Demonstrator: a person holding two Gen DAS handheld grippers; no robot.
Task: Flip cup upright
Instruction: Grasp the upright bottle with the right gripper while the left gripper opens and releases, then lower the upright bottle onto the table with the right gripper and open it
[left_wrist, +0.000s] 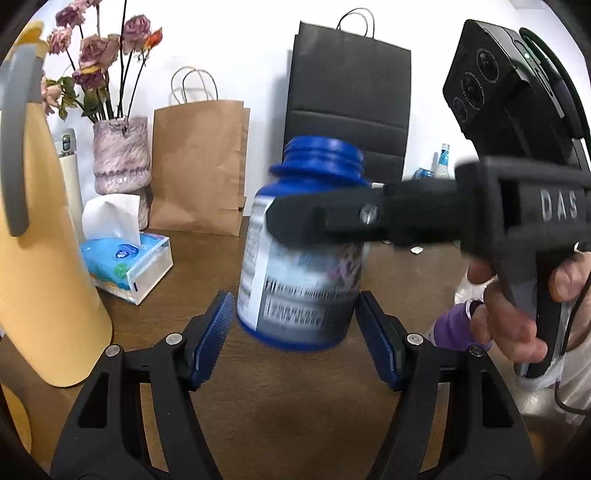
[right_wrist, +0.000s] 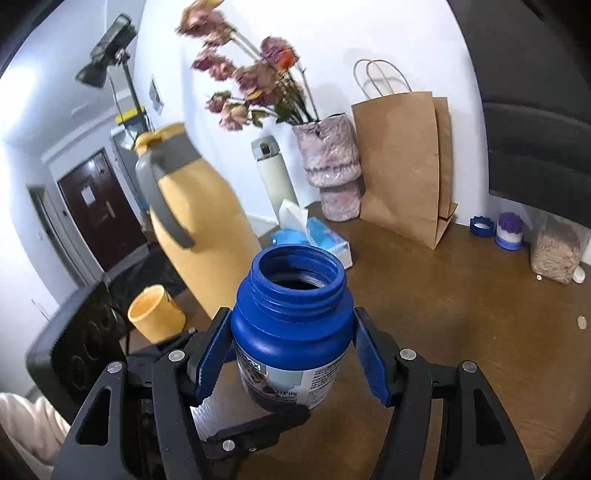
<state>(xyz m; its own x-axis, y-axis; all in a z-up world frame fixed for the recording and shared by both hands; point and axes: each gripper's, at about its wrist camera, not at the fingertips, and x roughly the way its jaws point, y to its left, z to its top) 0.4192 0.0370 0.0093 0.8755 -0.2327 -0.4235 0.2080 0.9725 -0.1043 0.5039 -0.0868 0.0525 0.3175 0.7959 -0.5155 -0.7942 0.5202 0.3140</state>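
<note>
Over a brown wooden table (left_wrist: 192, 266) now, with a yellow jug (left_wrist: 40, 258) at the left, a tissue pack (left_wrist: 125, 262) beside it, and a vase of dried flowers (left_wrist: 122, 155), a brown paper bag (left_wrist: 199, 166) and a black bag (left_wrist: 347, 92) lined up along the white wall. Centre stage, holding the blue cup (left_wrist: 303, 288) mouth-up with a slight lean, threaded rim open to the ceiling, seemingly just above the wood. Clamped on its shoulder with the right gripper (right_wrist: 291, 350), blue pads pressed in from both sides, a hand (left_wrist: 517, 317) wrapped round the grip. Straddling the cup's base with the left gripper (left_wrist: 295, 325), pads right alongside the label. Squeezing or merely flanking down there? Cannot tell; too blurred.
</note>
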